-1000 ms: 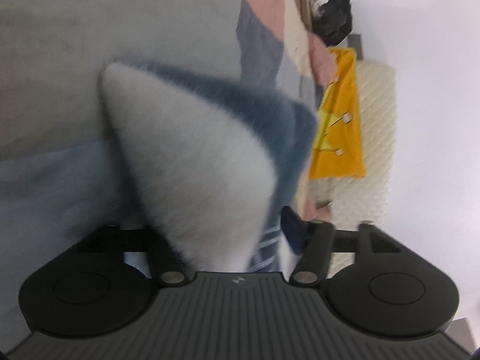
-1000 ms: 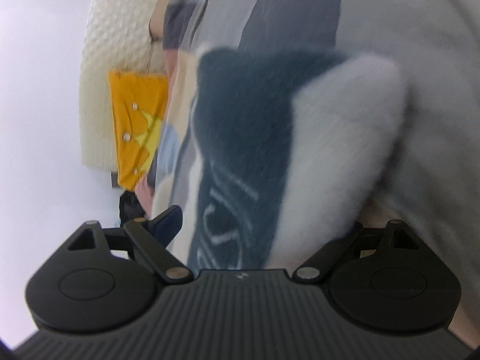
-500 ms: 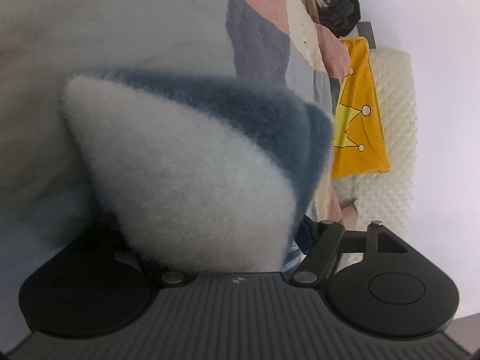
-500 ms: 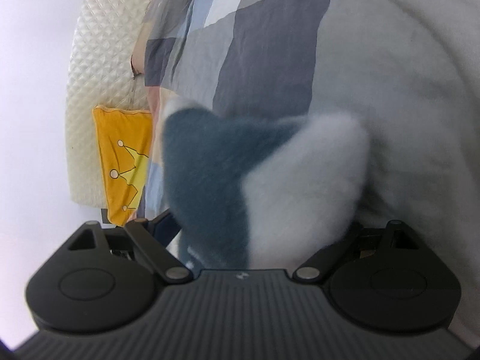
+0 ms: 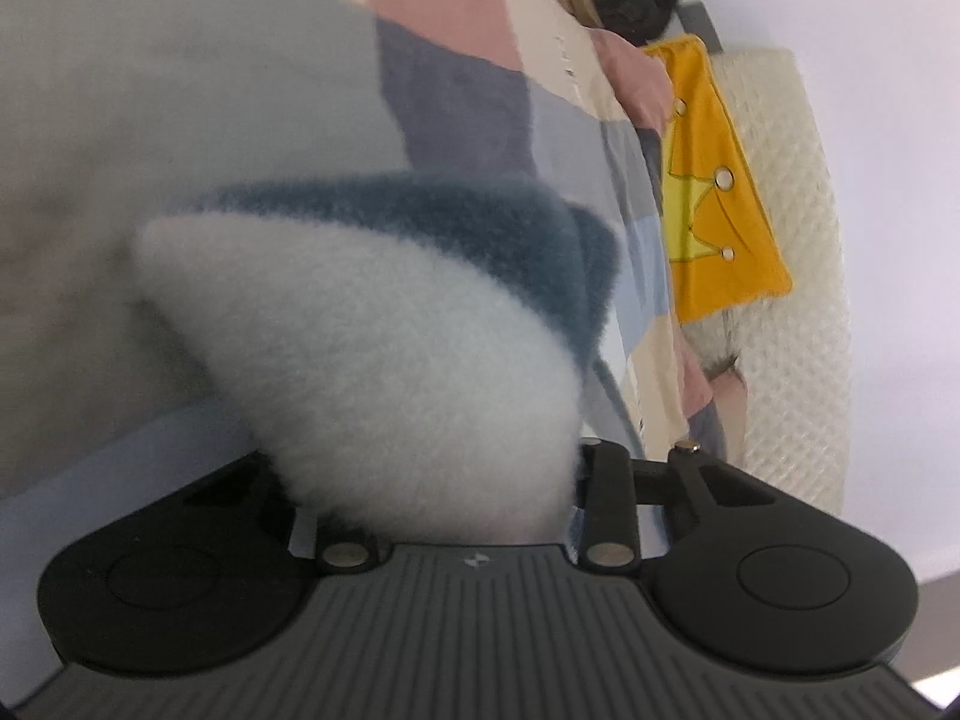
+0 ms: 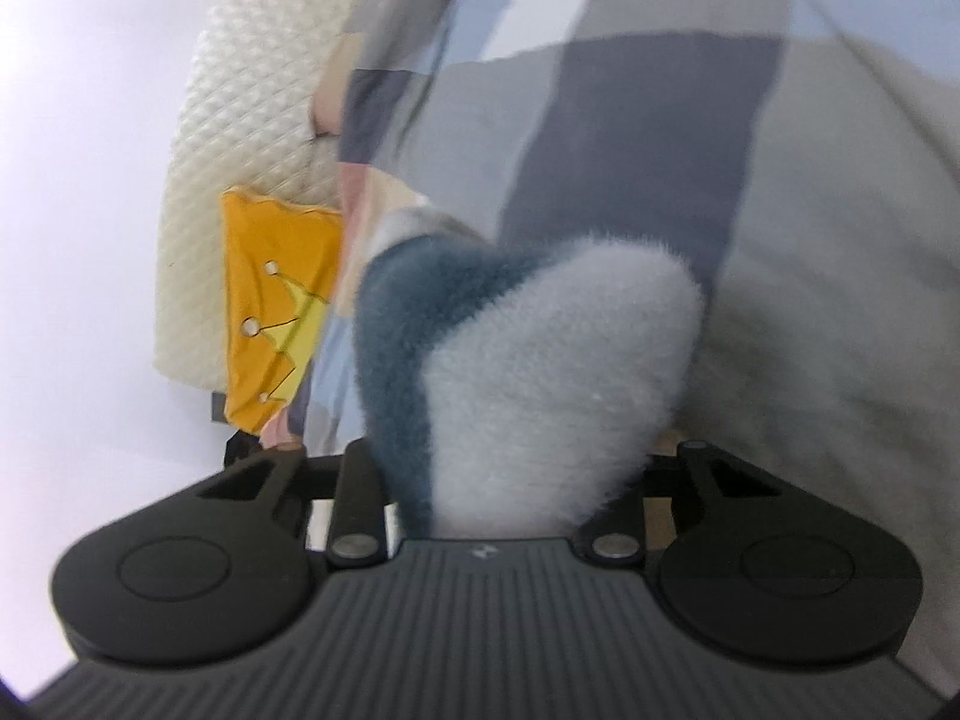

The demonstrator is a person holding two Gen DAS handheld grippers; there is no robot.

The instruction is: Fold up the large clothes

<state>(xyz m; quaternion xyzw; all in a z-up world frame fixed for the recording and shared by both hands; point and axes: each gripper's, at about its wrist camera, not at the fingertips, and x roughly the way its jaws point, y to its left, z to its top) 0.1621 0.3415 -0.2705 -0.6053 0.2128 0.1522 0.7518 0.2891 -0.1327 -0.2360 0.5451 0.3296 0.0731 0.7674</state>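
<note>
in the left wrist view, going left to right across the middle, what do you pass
grey cloth → fluffy white and blue garment → patchwork bedspread → yellow crown cloth → cream quilted headboard → white wall

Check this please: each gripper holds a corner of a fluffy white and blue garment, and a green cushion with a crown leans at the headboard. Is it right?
Not quite. The cushion is yellow, not green, as both wrist views show. Left gripper, right gripper, garment and headboard are as stated.
</note>
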